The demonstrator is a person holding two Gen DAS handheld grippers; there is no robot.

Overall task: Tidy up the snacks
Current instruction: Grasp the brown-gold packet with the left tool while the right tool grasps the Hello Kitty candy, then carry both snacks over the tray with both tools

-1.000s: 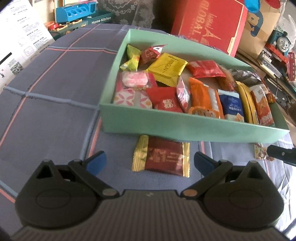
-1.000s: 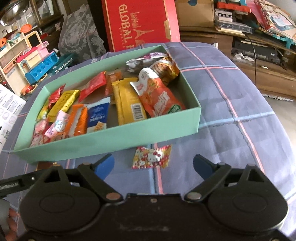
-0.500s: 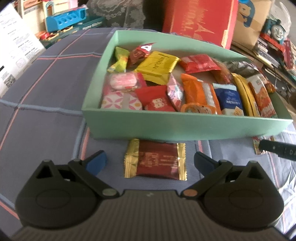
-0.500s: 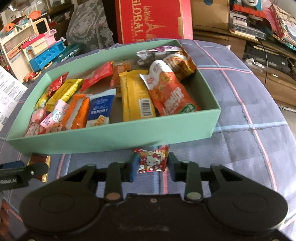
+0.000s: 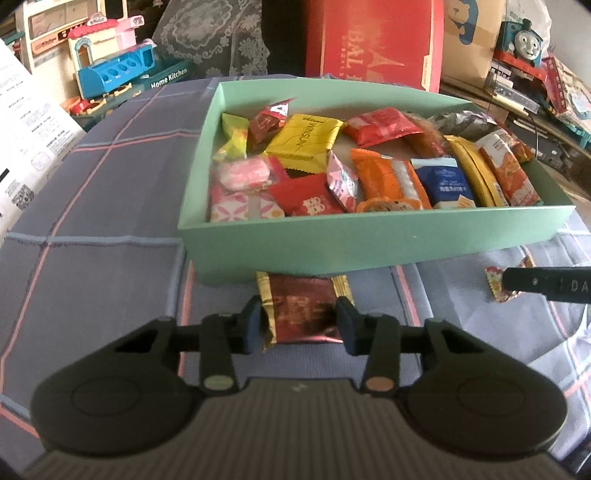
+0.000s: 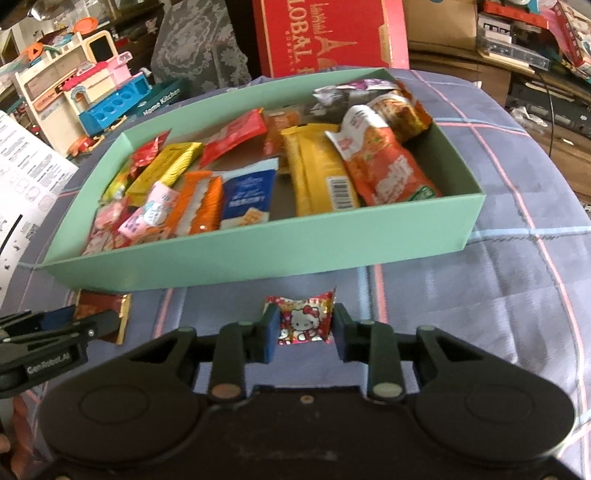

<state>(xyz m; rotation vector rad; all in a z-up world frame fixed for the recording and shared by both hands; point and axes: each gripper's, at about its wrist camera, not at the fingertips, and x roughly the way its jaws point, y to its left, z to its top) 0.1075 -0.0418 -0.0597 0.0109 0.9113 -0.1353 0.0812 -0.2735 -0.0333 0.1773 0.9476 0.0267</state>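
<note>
A dark red snack packet with gold ends (image 5: 301, 310) lies on the plaid cloth just in front of the mint green box (image 5: 369, 240). My left gripper (image 5: 298, 325) is closing on it, and both pads touch its ends. A small Hello Kitty candy packet (image 6: 303, 321) lies before the same box (image 6: 258, 258), further right. My right gripper (image 6: 303, 328) is shut on it, a pad against each side. Several wrapped snacks fill the box. Each gripper shows at the edge of the other's view.
A red gift box (image 5: 373, 44) stands behind the green box. A toy kitchen set (image 5: 110, 66) and a printed paper sheet (image 5: 22, 129) are at the back left, a toy train (image 5: 521, 33) and clutter at the back right. The blue plaid cloth (image 6: 517, 295) covers the table.
Both grippers went from wide open to closed around their packets, the right one first, then the left. Each has edged forward over its packet.
</note>
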